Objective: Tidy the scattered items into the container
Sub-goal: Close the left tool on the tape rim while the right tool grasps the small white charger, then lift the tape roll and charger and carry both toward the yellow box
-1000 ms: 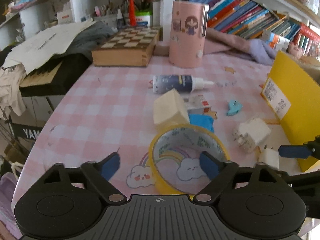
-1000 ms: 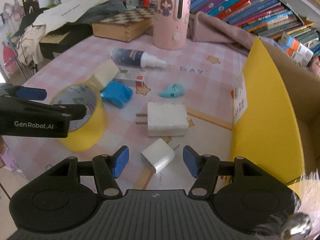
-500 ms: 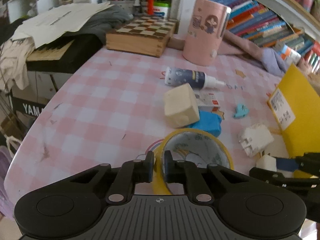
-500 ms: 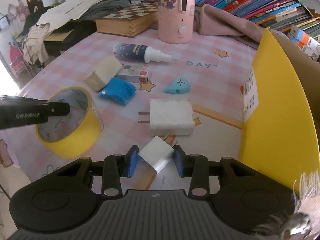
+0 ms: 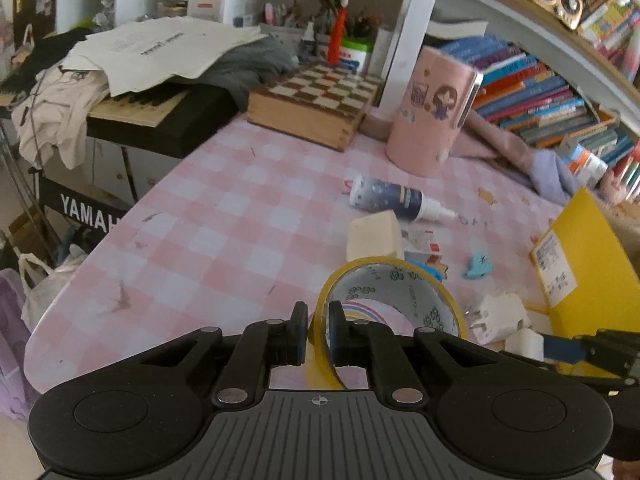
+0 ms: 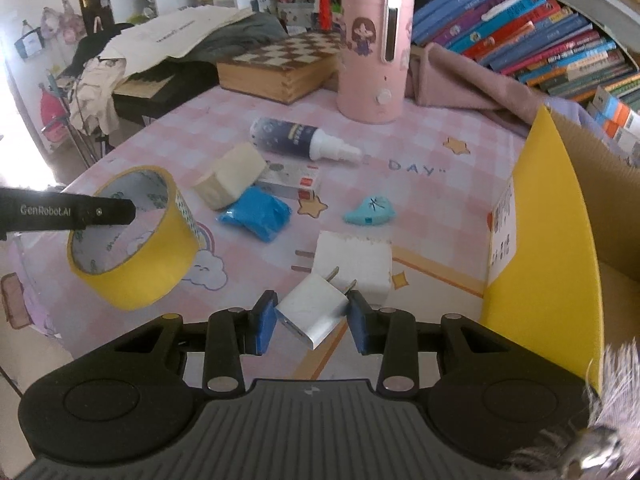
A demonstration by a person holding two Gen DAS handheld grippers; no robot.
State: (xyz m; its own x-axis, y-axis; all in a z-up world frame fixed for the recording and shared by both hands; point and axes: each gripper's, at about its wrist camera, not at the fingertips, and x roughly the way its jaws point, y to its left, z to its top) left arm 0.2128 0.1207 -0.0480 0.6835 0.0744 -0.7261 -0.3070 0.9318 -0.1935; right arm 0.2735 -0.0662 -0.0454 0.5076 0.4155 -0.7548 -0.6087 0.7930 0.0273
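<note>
Both tongs loaded: left tongs tape roll, right tongs plug.

**A lived-in home study**

You're working in a home room: a pink checked tablecloth, crammed bookshelves, a chessboard box, a Yamaha keyboard under clothes, a cartoon-printed pink canister.

Pink checked table, crowded bookshelf behind, keyboard at left
</note>
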